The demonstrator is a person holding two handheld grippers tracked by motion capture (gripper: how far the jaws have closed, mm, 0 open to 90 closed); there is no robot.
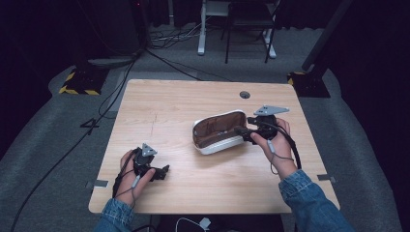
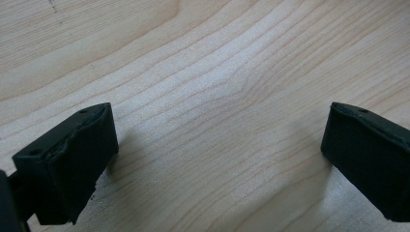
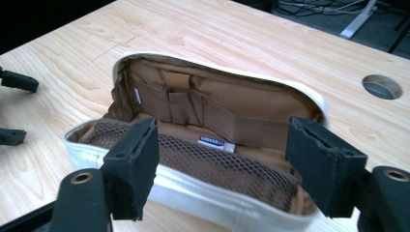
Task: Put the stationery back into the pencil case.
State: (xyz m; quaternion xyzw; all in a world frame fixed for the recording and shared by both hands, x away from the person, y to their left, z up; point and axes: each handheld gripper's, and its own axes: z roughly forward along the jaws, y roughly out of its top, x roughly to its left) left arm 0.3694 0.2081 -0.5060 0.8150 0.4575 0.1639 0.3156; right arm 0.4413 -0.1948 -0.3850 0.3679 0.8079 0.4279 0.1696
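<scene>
Right tongs point(image 3: 220, 169) hover spread at the white pouch point(image 3: 193, 145).
Pouch lies unzipped right of centre on the counter point(image 1: 169, 106), nothing gripped; left tongs point(image 1: 162, 172) gape over bare wood.

The table point(image 1: 159, 111) is seen from above and the near side, facing forward and down. The left gripper view is held close over bare wood. The white pouch point(image 3: 203, 140) is viewed closely along the right gripper's jaws and is shared with the high view.
</scene>
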